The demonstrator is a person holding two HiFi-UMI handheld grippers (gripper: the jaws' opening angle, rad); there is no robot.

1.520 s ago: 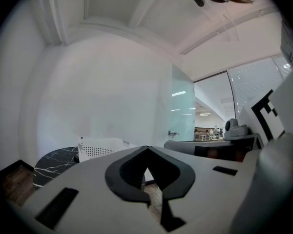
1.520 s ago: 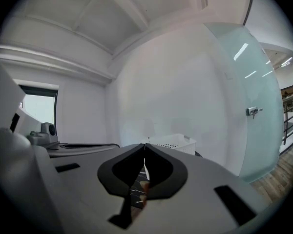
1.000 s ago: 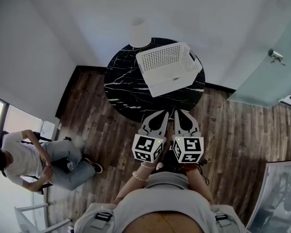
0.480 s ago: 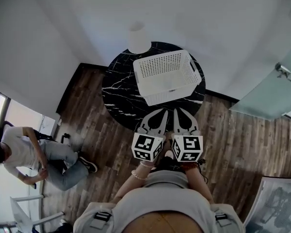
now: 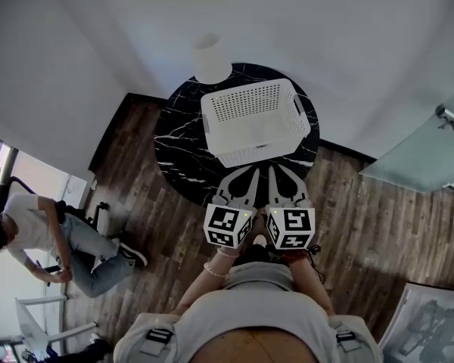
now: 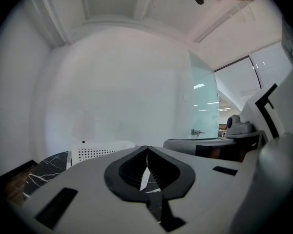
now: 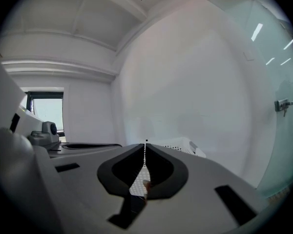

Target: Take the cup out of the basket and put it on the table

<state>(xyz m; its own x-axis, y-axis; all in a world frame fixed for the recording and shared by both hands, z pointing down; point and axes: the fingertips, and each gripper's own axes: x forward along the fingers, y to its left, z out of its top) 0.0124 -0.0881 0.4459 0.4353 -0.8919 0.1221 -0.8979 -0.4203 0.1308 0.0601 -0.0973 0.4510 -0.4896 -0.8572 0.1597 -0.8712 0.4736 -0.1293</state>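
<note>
A white perforated basket (image 5: 256, 121) stands on the round black marble table (image 5: 183, 138); no cup shows inside it from the head view. My left gripper (image 5: 251, 171) and right gripper (image 5: 275, 169) are held side by side just short of the table's near edge, both pointing at the basket, both shut and empty. In the left gripper view the jaws meet at the tips (image 6: 146, 147), with the basket (image 6: 100, 150) and table (image 6: 44, 167) beyond. In the right gripper view the shut tips (image 7: 146, 143) point toward the basket (image 7: 183, 144).
A white cylindrical object (image 5: 212, 60) stands at the table's far edge against the white wall. A person (image 5: 38, 237) sits on the wooden floor side at the left. A glass door (image 5: 431, 150) with a handle lies to the right.
The table and basket have drifted left and a little nearer in the head view. Both grippers stay shut, side by side. The seated person has shifted their legs.
</note>
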